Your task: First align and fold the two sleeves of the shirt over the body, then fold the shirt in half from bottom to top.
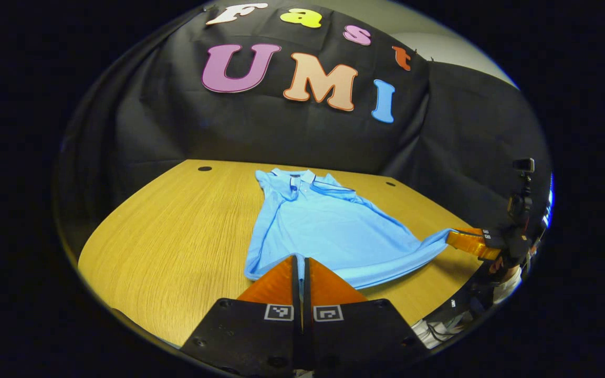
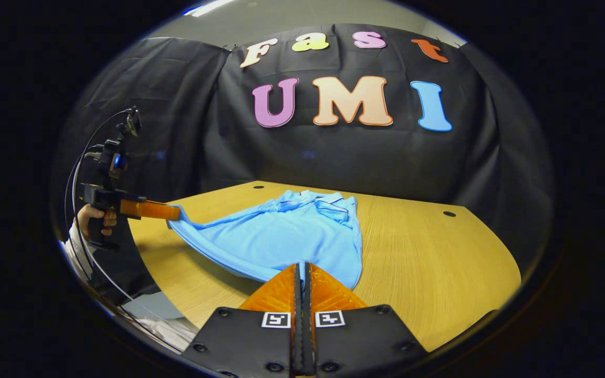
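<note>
Wooden tabletop (image 1: 176,236) carries a light blue polo shirt (image 1: 323,226), collar toward the black cloth wall (image 1: 166,126), sleeves folded in. Both the left gripper (image 1: 300,261) and right gripper (image 2: 302,269) are closed, each pinching a lifted hem corner.

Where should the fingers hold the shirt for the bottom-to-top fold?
The two bottom hem corners of the shirt, from the near table edge: sleeves already lie over the body, collar far. Left gripper and right gripper pinch there now.
</note>
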Tool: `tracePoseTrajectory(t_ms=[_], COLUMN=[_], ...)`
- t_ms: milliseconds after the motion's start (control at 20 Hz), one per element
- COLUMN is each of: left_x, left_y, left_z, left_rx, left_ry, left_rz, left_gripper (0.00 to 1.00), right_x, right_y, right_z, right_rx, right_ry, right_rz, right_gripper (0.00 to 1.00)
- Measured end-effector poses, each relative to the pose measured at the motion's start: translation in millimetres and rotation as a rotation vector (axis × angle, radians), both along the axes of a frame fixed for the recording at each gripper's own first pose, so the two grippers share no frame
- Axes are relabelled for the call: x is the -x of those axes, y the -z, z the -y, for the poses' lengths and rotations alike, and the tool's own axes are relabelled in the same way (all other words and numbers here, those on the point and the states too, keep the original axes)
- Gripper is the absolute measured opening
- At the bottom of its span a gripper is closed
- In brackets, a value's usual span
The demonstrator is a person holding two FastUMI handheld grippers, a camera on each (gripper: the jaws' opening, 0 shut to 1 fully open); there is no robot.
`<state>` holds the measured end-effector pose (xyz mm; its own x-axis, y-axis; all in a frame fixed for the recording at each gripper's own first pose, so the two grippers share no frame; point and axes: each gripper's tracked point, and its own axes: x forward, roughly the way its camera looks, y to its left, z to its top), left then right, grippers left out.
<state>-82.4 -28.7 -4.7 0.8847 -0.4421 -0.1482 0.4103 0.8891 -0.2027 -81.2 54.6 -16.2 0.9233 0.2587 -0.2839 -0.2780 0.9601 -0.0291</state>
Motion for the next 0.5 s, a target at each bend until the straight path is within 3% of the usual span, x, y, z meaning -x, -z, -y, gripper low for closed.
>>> tracePoseTrajectory(t_ms=[500], left_x=[-99], left_y=[-88], left_z=[1], left_rx=[0.034], left_ry=[-0.015], left_rz=[0.086], left_gripper=[0.0], right_x=[-120], right_y=[-66], right_z=[14], right_rx=[0.044], right_ry=[0.049], right_rz=[0.068], right_gripper=[0.02])
